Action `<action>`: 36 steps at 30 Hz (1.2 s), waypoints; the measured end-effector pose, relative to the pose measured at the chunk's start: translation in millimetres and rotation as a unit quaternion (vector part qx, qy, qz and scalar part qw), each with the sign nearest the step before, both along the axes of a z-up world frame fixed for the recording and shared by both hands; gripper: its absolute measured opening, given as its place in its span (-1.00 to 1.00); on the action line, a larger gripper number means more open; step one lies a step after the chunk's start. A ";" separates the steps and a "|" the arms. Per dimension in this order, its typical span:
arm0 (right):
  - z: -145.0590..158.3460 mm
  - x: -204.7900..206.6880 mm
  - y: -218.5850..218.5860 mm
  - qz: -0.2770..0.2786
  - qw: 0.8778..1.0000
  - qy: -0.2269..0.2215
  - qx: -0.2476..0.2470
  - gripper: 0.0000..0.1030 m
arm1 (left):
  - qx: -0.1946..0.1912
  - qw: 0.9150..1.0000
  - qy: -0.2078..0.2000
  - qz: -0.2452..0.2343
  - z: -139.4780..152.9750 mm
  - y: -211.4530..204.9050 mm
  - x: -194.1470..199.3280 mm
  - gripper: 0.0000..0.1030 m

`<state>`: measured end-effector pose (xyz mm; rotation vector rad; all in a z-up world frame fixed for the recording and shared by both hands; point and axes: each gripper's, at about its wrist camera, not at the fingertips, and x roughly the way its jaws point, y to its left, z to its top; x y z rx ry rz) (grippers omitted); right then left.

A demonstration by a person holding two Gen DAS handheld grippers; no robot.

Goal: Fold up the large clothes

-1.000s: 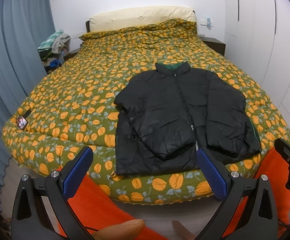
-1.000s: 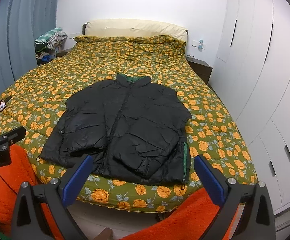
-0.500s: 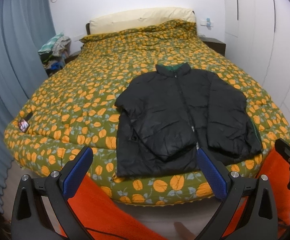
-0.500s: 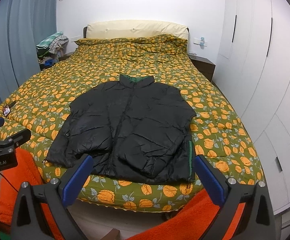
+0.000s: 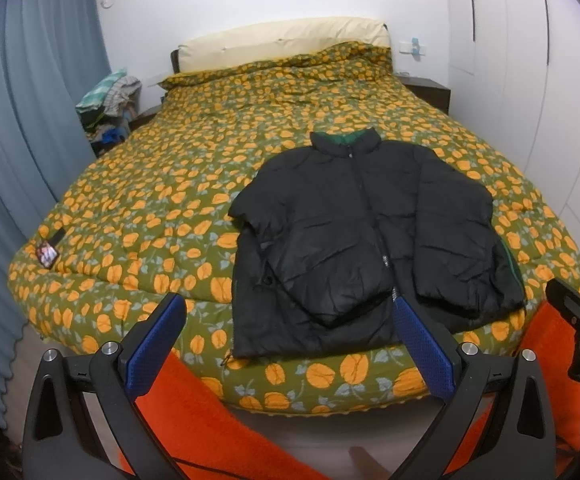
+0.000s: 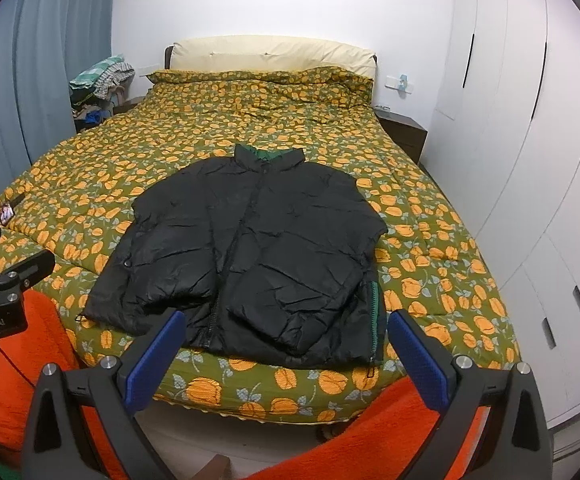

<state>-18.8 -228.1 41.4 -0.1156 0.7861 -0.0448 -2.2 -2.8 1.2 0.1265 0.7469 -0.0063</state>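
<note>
1. Surface: one bed (image 5: 138, 208), covered by a green quilt (image 6: 90, 184) printed with orange fruit, fills most of both views. A cream headboard cushion (image 6: 270, 50) runs across its far end.
2. Room: white wall behind; blue curtains (image 5: 30, 100) on the left; white wardrobe doors (image 6: 530, 160) on the right. Two dark nightstands are visible, one either side of the bed head (the left one (image 6: 130, 102) partly hidden by a heap of clothes (image 6: 100, 80)); the right one (image 6: 404, 130) is bare on top.
3. Task item: one black puffer jacket (image 5: 362, 236) lies flat near the foot edge of the bed, zipped, collar away from the cameras, both sleeves folded in over the front. Green lining shows at collar and side seam.
4. One small dark tag or card (image 5: 48, 252) lies near the bed's left edge; its nature is unclear.
5. Tools: two. The left gripper (image 5: 288, 344) is held short of the bed with its blue pads spread wide, nothing between them. The right gripper (image 6: 286, 356) is likewise wide apart and empty.
6. Orange fleece fabric (image 6: 370, 432) shows below both grippers.
</note>
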 end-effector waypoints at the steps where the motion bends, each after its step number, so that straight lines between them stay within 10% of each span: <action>1: -0.5 0.2 0.2 -0.001 1.000 0.000 -0.002 0.99 | 0.000 1.000 0.001 0.000 -0.3 -0.4 0.4 0.99; 36: 0.2 -4.7 3.0 0.014 1.000 -0.008 0.004 0.99 | -0.002 1.000 0.005 -0.001 -1.1 1.0 2.5 0.99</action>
